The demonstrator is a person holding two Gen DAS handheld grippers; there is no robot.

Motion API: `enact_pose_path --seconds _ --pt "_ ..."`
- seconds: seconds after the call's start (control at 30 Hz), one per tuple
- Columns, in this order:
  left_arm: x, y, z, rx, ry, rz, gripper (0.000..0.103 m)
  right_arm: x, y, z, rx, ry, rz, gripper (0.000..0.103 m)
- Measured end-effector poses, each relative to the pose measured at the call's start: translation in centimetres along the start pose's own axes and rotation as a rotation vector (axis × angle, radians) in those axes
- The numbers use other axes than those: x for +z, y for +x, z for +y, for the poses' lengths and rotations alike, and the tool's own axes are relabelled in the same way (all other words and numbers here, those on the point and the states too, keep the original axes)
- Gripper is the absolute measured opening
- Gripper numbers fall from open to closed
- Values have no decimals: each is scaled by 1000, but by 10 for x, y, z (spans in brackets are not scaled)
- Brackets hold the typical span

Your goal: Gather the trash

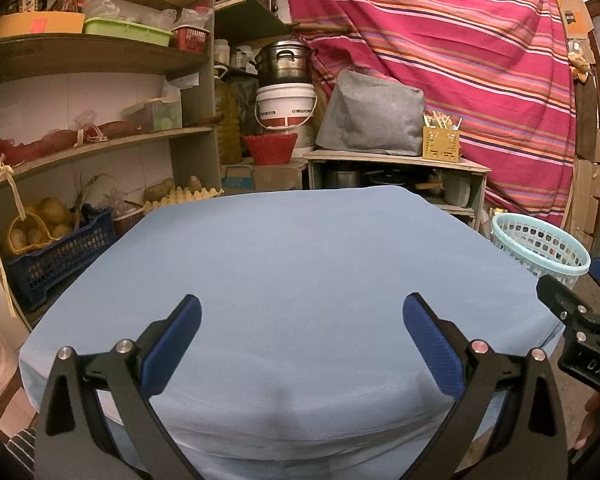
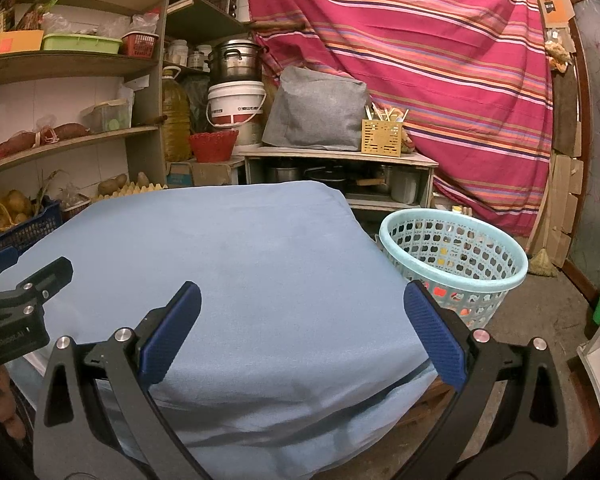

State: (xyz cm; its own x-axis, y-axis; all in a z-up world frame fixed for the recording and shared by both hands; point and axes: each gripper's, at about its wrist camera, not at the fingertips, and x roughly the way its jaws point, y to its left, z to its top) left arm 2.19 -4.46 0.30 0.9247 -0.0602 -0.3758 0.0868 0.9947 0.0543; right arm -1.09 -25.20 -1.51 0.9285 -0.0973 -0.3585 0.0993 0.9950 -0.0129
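Your left gripper [image 1: 302,334] is wide open and holds nothing. It hangs over the near edge of the table [image 1: 300,248], which has a blue cloth on it. Your right gripper [image 2: 302,322] is wide open too, with nothing in it, over the right side of the same table. The light blue basket [image 2: 454,256] stands on the floor just beside the table's right edge. You can see bits of red and yellow through its holes. The cloth looks bare.
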Motion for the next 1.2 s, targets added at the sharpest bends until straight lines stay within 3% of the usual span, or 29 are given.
enact_pose_path --seconds 1.2 --pt "-1 0 1 -1 2 -4 99 0 0 0 1 -3 -1 99"
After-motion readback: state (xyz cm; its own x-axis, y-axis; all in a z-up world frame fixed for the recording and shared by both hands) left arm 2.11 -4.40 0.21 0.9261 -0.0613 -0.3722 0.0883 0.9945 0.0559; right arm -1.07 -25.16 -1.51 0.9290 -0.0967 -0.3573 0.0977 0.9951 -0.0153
